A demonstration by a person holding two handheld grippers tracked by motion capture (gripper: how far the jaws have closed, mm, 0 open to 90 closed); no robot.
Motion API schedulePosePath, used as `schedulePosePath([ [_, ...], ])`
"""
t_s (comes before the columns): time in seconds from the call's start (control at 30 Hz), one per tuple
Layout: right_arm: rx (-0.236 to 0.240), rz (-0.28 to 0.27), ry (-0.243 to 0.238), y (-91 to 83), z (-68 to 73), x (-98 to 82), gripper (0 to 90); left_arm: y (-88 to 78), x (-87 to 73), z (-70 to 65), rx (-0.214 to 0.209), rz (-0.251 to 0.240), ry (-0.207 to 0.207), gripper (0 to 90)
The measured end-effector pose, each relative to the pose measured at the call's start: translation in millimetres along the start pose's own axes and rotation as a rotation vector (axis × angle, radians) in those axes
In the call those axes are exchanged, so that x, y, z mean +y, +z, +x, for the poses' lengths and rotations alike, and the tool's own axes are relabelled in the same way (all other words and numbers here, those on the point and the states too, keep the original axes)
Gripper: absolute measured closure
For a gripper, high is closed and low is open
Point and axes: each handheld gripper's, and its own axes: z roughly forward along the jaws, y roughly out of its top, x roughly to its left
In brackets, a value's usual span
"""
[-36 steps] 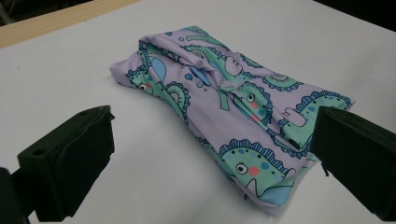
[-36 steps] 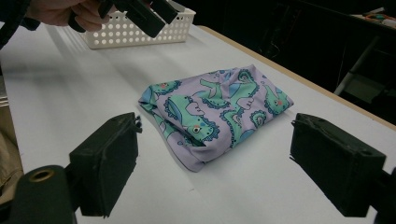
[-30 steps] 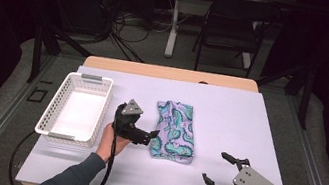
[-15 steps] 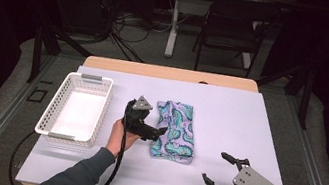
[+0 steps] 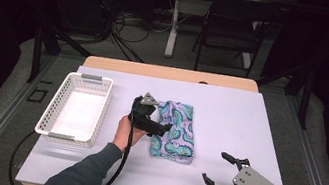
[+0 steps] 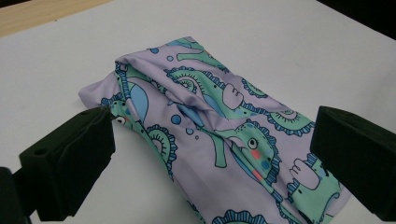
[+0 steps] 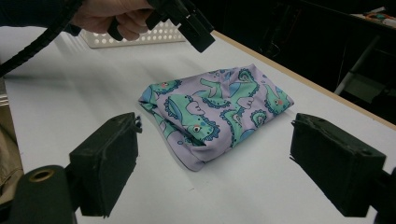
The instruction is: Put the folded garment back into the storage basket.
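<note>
A broad white tabletop (image 5: 230, 113) with a pale wooden strip along its far edge carries everything, and most of it lies bare to the right of the centre. On its left side stands an empty white perforated plastic basket (image 5: 56, 105), long axis running away from the person. Near the middle lies a folded lilac cloth printed with green and blue sea creatures (image 5: 174, 129), its long axis also running near to far, well apart from every table edge. The left gripper (image 5: 154, 125) hovers at the cloth's left long edge with its jaws spread wide, the cloth lying between and just beyond them in the left gripper view, so this hand is plainly the nearer. The right gripper (image 5: 216, 171) sits by the near right edge, jaws likewise wide, apart from the cloth.
</note>
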Motion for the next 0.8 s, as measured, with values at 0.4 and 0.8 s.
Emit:
schedulePosePath([
  [0.4,0.004,0.0,0.004,-0.1,0.3,0.0,14.5,25.4,-2.8,3.1,0.033,0.088,-0.058,0.2],
  [0.8,0.004,0.005,0.0,0.1,0.8,0.1,14.5,48.9,-12.0,13.9,0.047,0.197,-0.117,12.7],
])
